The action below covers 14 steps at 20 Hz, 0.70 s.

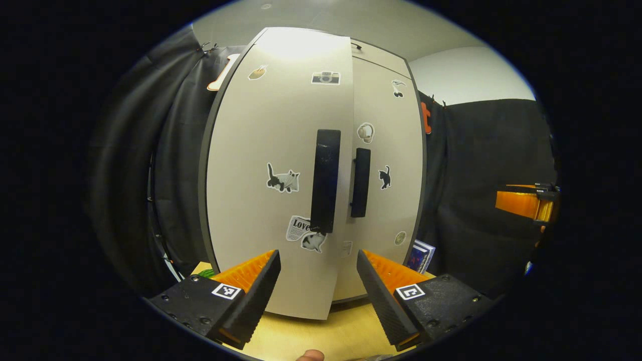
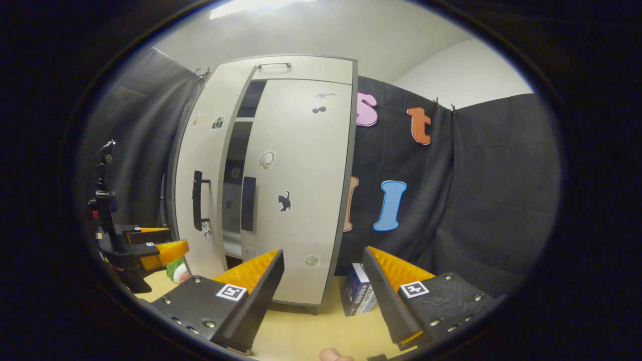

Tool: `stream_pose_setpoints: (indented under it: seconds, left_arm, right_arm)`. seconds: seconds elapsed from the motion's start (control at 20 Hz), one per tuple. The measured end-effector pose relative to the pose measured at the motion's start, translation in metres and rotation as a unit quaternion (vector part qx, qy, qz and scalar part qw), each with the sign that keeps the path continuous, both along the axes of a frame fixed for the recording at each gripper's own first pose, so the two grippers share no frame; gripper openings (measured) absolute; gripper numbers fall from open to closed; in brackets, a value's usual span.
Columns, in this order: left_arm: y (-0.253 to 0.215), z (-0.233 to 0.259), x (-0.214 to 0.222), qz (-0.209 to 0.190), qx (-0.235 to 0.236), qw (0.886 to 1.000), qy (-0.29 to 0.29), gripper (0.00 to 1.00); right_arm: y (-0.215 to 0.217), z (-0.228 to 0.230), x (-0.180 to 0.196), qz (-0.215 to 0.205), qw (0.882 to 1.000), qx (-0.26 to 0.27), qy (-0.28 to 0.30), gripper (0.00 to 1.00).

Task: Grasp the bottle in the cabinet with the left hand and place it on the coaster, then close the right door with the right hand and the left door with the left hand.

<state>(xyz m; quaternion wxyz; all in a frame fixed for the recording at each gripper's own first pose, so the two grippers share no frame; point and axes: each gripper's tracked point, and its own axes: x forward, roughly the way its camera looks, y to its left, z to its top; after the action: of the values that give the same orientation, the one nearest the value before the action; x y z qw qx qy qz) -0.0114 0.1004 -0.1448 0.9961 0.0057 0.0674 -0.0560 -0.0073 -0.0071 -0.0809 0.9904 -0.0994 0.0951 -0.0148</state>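
— So where did things stand?

— Judging by the doors, the last step was in hand. In the right gripper view the right door [image 2: 301, 175] looked flush with the cabinet, while the left door [image 2: 200, 165] stood ajar, a dark gap between them.

— And the claws?

— The left gripper [image 1: 318, 260] was spread wide and held nothing, low in the frame and facing the left door's handle [image 1: 325, 180]. The right gripper [image 2: 323, 253] was likewise wide open and empty.

— How should the push go?

— I'd press flat on the panel beside the handle, near the free edge, and go slowly so the door doesn't bounce back.

— The bottle?

— A green-and-white thing [image 2: 176, 271] sat on the table [image 1: 321, 333] at lower left, partly hidden. It was probably the bottle; I couldn't make out the coaster.

— Any writing?

— A newspaper sticker [image 1: 299, 226] below the handle bore a bold word. The blue box [image 2: 357, 296] by the cabinet's foot had print too small to make out.
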Motion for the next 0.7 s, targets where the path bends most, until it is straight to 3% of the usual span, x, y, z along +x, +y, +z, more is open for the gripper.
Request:
stream_pose_setpoints:
  seconds: [0.7]
  left_arm:
    - [-0.036, 0.041, 0.009, 0.022, 0.003, 0.999, -0.033, 0.96]
  right_arm:
    - [-0.029, -0.001, 0.016, 0.016, 1.0, 0.012, -0.009, 0.93]
